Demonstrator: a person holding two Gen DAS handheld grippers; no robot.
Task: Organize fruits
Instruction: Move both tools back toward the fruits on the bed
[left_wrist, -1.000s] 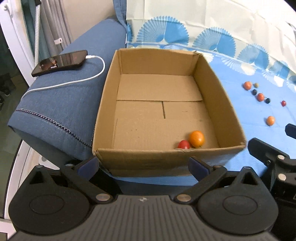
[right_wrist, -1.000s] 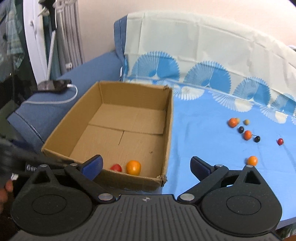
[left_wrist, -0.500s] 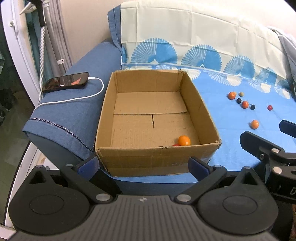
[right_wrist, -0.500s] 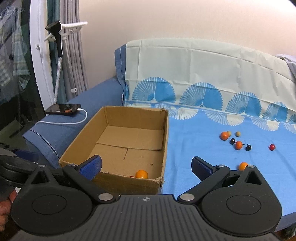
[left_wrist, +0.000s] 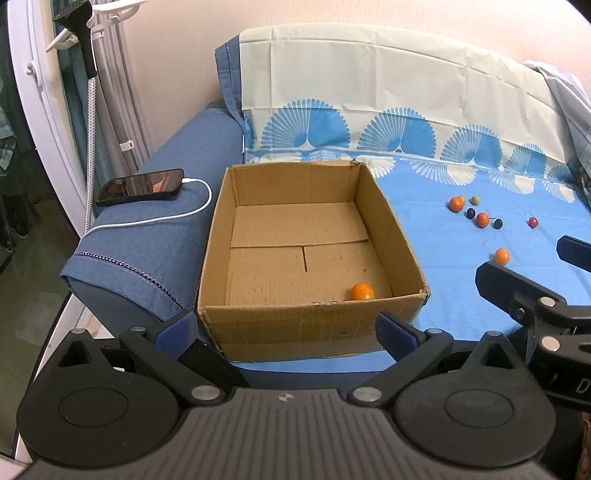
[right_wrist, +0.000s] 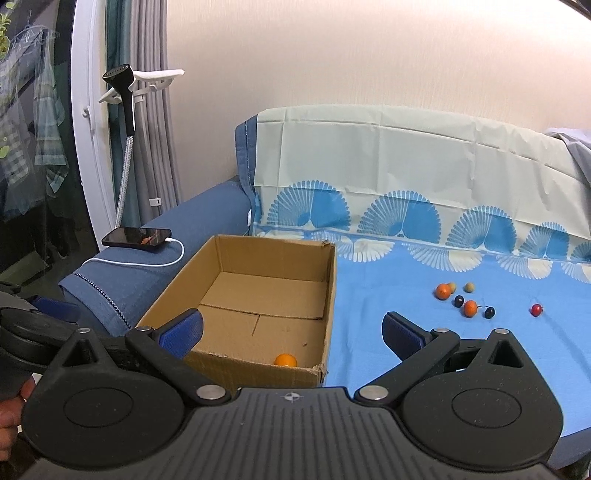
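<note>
Left tongs (left_wrist: 284, 326) hanging wide open, gripping nothing, just short of cardboard box (left_wrist: 306, 314) near wall. Right tongs (right_wrist: 291, 332) likewise spread wide, empty. Orange fruit (left_wrist: 362, 291) lying in box's near right corner; possibly a second fruit tucked behind near wall, too hidden to tell. Left view alone showing lone orange fruit (left_wrist: 502, 256) on blue sheet (left_wrist: 424, 221); right view hiding it behind tong arm. Farther out, fruit cluster (right_wrist: 463, 299) sitting well apart from box. Phone (right_wrist: 137, 238) lying on sofa arm.

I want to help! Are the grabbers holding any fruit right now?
No. The left gripper and right gripper are both open and empty.
</note>
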